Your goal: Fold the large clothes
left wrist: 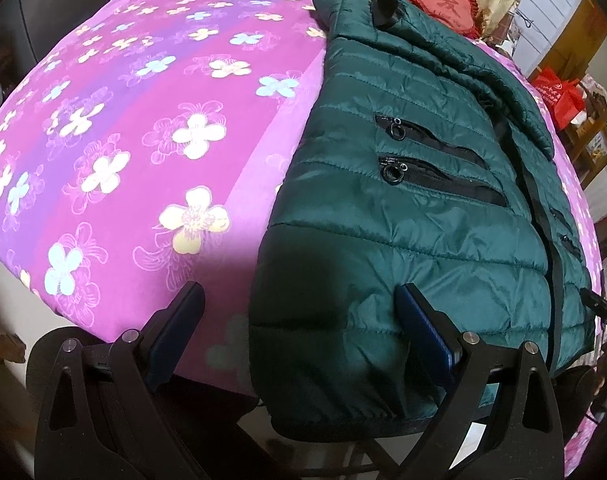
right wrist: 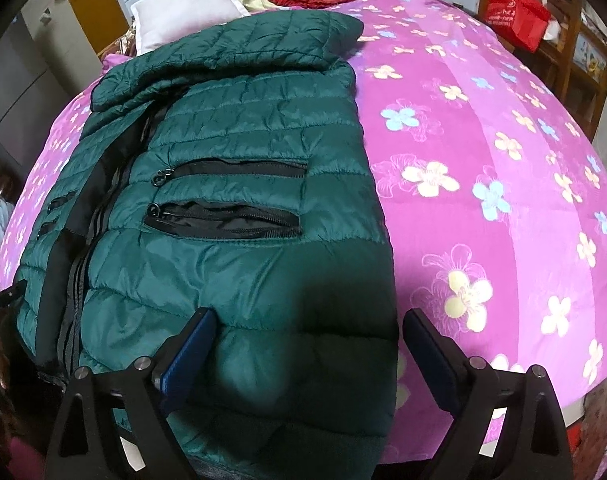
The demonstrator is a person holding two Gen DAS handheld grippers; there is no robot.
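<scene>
Right wrist view: both grippers (right wrist: 307, 320) (left wrist: 299, 296) tilt down, jaws wide over the green jacket (right wrist: 231, 200)

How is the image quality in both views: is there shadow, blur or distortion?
Left wrist view: strong fisheye bulge; dark shadow on the quilted green puffer jacket hem near the left gripper. Right wrist view: same bulge; shadow by the right gripper; purple flowered bedspread sharp, evenly lit.
</scene>
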